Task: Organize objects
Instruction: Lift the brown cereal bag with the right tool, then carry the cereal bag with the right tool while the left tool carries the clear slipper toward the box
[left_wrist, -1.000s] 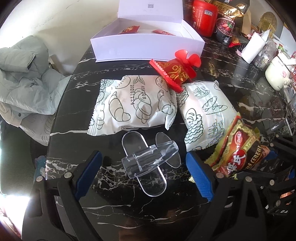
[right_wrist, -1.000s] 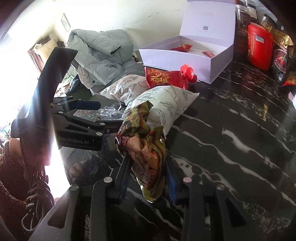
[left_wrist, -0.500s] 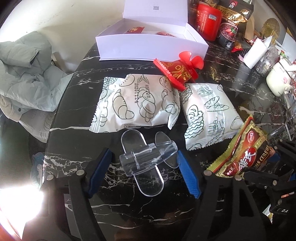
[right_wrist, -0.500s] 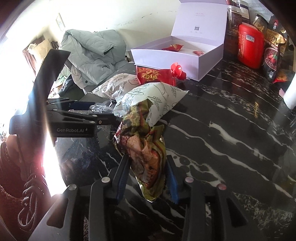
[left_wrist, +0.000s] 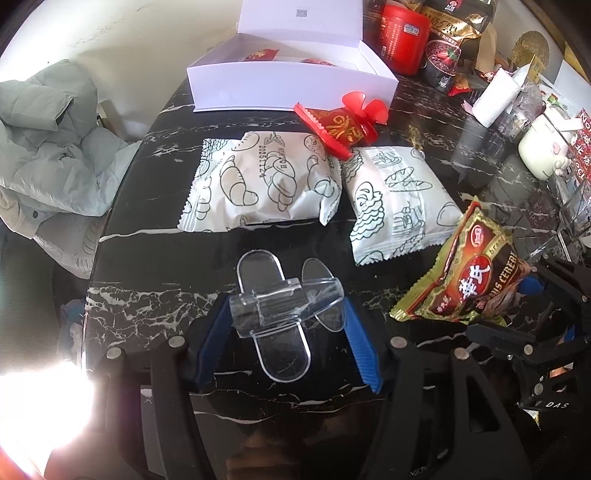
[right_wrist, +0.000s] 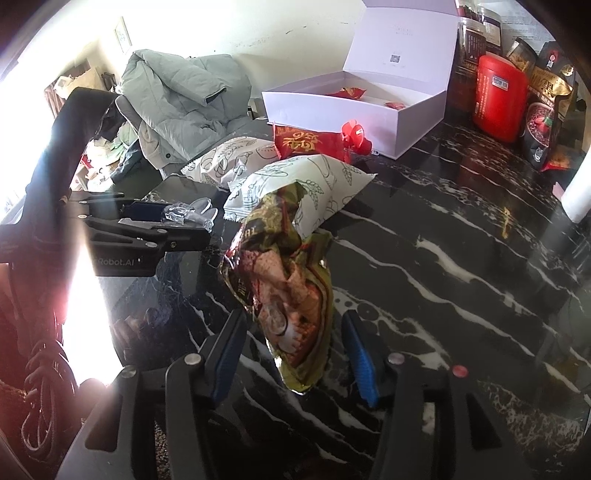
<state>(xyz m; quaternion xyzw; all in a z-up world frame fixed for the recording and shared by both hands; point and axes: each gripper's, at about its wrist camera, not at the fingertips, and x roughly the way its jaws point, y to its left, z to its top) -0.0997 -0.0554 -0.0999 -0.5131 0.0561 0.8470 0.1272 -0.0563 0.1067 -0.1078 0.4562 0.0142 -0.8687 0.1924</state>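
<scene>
Left wrist view: left gripper (left_wrist: 286, 334), jaws just closing, blue pads touching both ends of clear plastic clip (left_wrist: 284, 306) on black marble table (left_wrist: 147, 266). Ahead of fingers: two white bread packets (left_wrist: 262, 184), red candy pouch (left_wrist: 338, 125), open white box (left_wrist: 288, 86) beyond. To the right: cereal packet (left_wrist: 469, 277).

Right wrist view: right gripper (right_wrist: 293, 349), jaws just opening, pads clear of cereal packet (right_wrist: 284, 291) standing between them. To the left: left gripper (right_wrist: 155, 225) at clear plastic clip (right_wrist: 192, 214).

2 bread packets (left_wrist: 266, 181) and a red pouch (left_wrist: 340, 125) block the white box (left_wrist: 291, 86).
</scene>
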